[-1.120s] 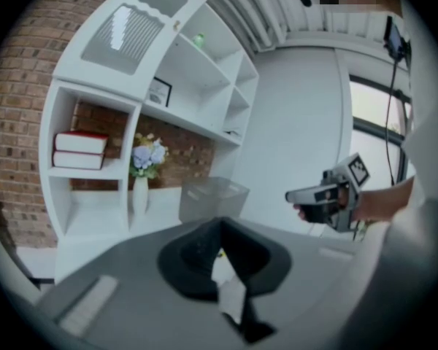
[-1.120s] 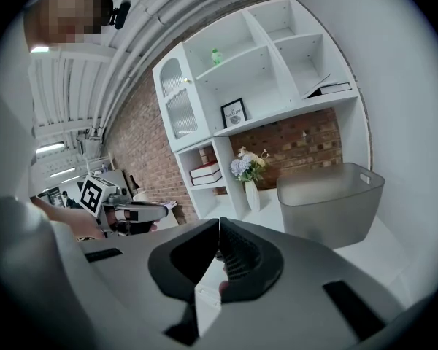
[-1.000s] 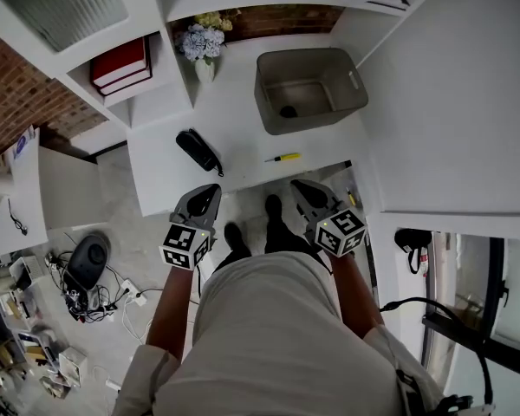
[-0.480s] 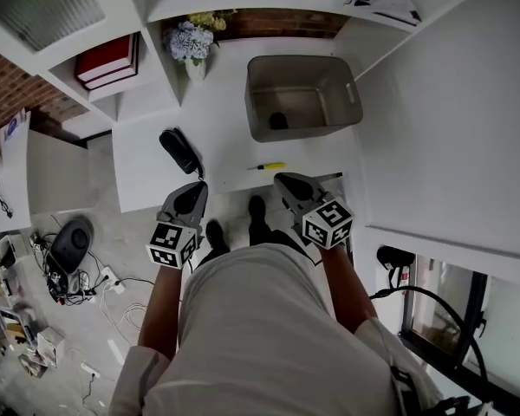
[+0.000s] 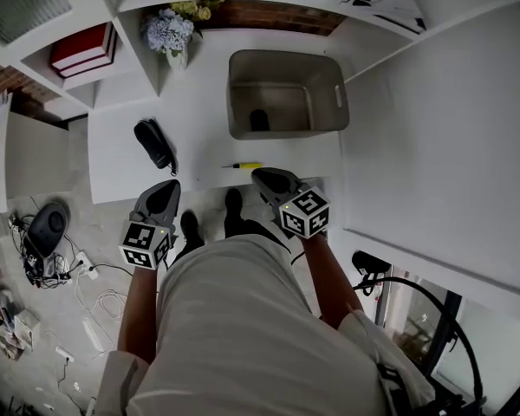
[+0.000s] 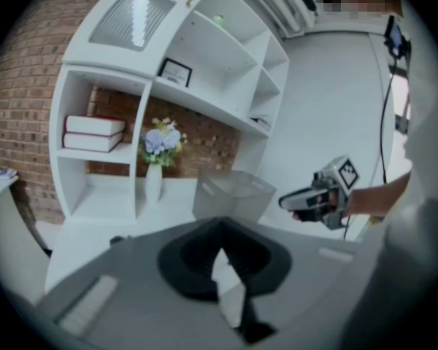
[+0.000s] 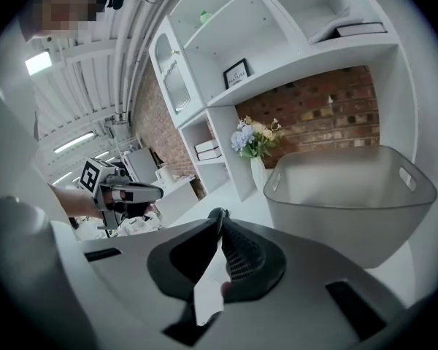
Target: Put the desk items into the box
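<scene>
Jaws are sitting clenched and empty on both: left gripper (image 5: 165,184) and right gripper (image 5: 259,175) are hovering at the desk (image 5: 199,94) front edge. Yellow-handled screwdriver (image 5: 243,165) is lying near the right one, black oblong item (image 5: 153,144) further left, and the grey box (image 5: 332,89) behind is holding one dark item (image 5: 259,120).

A white vase (image 5: 176,58) of pale blue and yellow flowers (image 5: 166,29) stands at the back edge of the counter (image 5: 199,137), near its left corner. Behind it is a brick wall (image 5: 273,16). Left of the vase, two red books (image 5: 84,48) lie stacked flat in a white shelf compartment. Higher up, a small framed picture (image 6: 175,72) stands on a shelf. On the floor beyond the counter's left edge lie a round black device (image 5: 46,230) and a tangle of cables (image 5: 87,276).
</scene>
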